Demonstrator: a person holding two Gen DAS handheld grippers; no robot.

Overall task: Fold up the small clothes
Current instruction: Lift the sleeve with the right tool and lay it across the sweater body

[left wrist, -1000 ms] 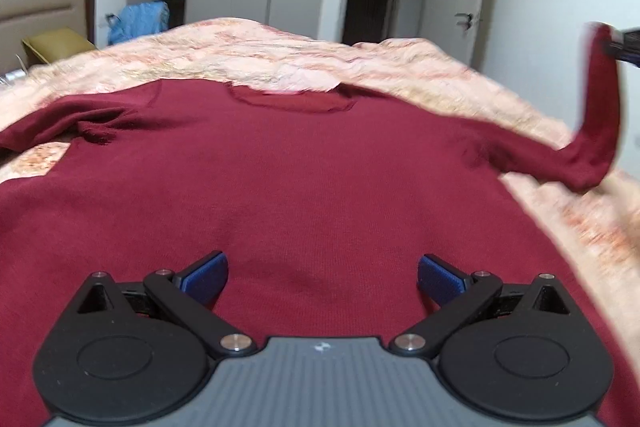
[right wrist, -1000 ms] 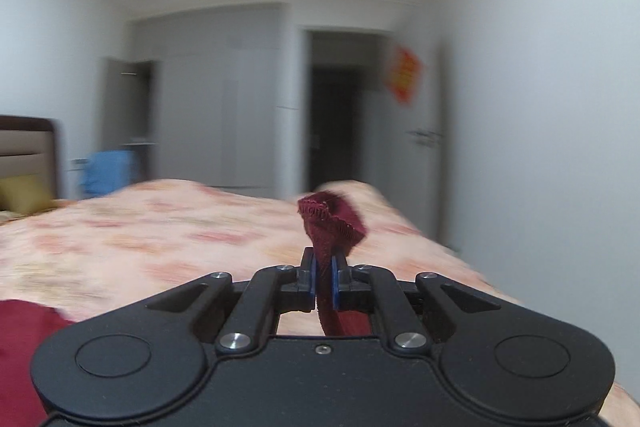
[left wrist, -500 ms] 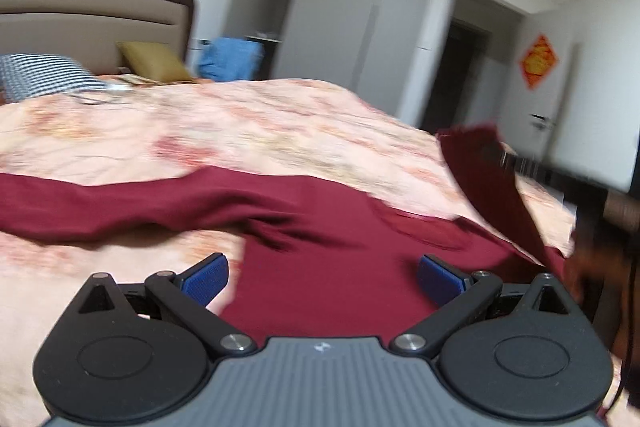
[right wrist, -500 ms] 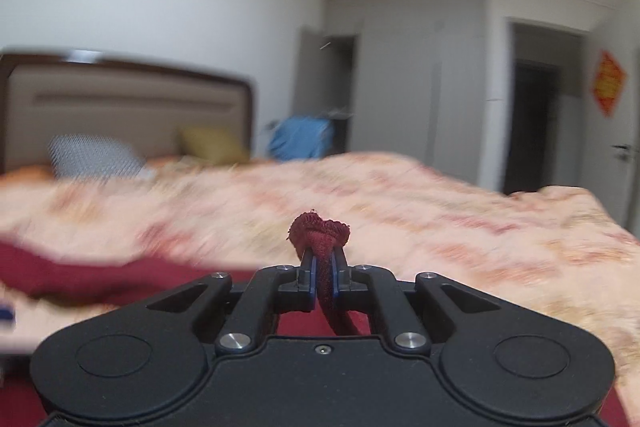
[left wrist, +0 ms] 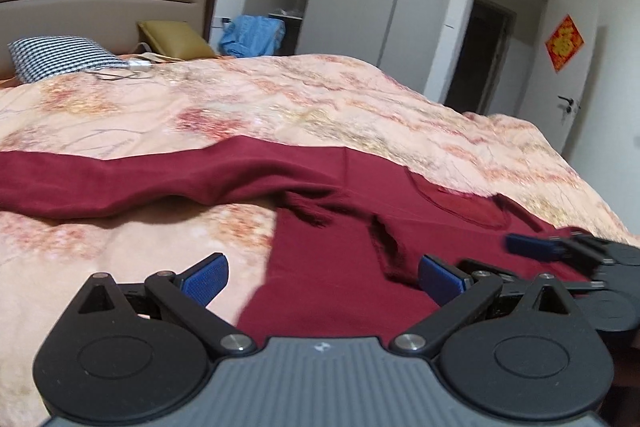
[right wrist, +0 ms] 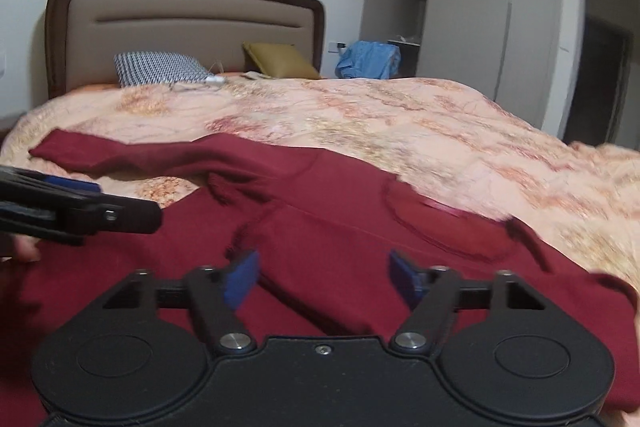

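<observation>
Right gripper [right wrist: 322, 281] has released sleeve, now wide open, seemingly above sweater [right wrist: 340, 227]; left gripper [left wrist: 322, 277] wide open, empty.

- A dark red knitted sweater [left wrist: 328, 267] [right wrist: 340, 227] lies flat on the bed, neckline toward the far edge.
- One long sleeve [left wrist: 120, 183] [right wrist: 132, 155] stretches straight out toward the headboard side.
- The other sleeve [right wrist: 304, 267] is folded across the body, its cuff frayed-looking.

Black tongs [left wrist: 322, 277], blue pads [left wrist: 206, 277]
</observation>
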